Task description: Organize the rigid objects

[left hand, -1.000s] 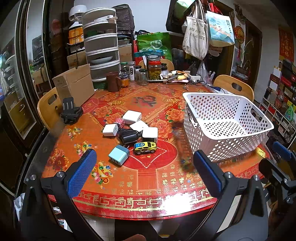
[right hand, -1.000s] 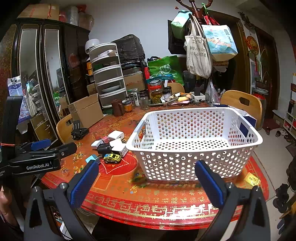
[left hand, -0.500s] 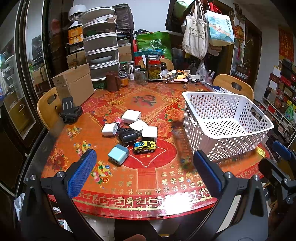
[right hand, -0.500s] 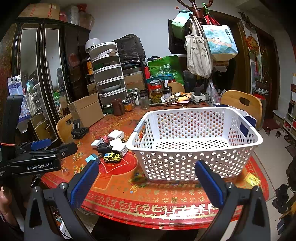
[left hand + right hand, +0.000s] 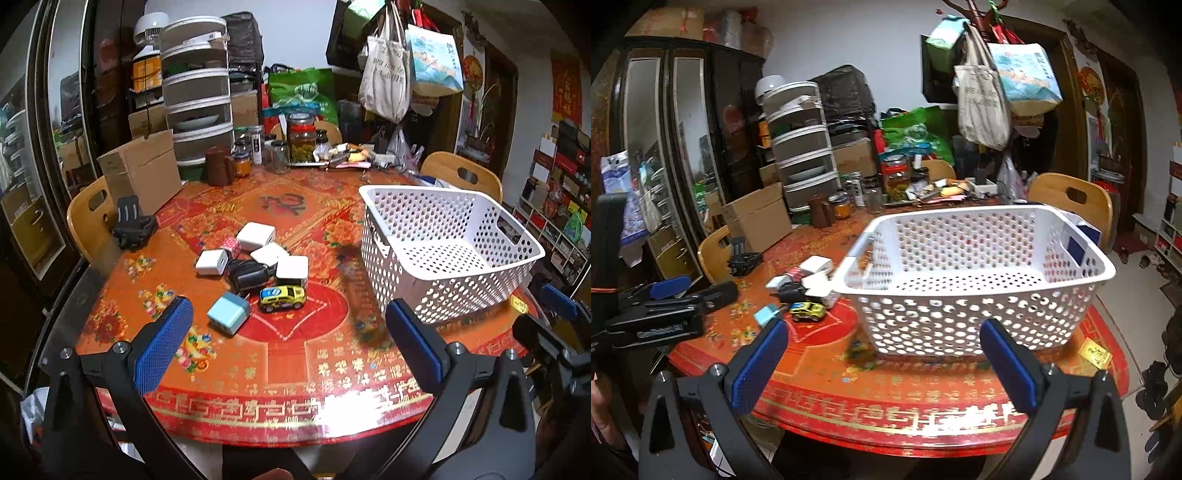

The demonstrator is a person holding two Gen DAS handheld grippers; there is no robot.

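A white perforated basket [image 5: 447, 258] stands empty on the red table, at the right in the left wrist view and dead ahead in the right wrist view [image 5: 975, 291]. Left of it lies a cluster: a yellow toy car [image 5: 282, 297], a light blue charger [image 5: 228, 313], several white chargers [image 5: 255, 236], a black adapter [image 5: 249, 275]. My left gripper [image 5: 288, 349] is open and empty, held over the table's near edge before the cluster. My right gripper [image 5: 882, 363] is open and empty, in front of the basket.
A cardboard box [image 5: 142, 170], a black clip stand [image 5: 131, 225], a brown mug [image 5: 219, 166] and jars [image 5: 303, 142] crowd the table's far side. Wooden chairs [image 5: 461, 177] stand around it. A yellow card [image 5: 1095, 352] lies right of the basket.
The right gripper has shifted a little, so the basket sits slightly farther right and the view shows motion blur. The left gripper and the objects have barely moved.
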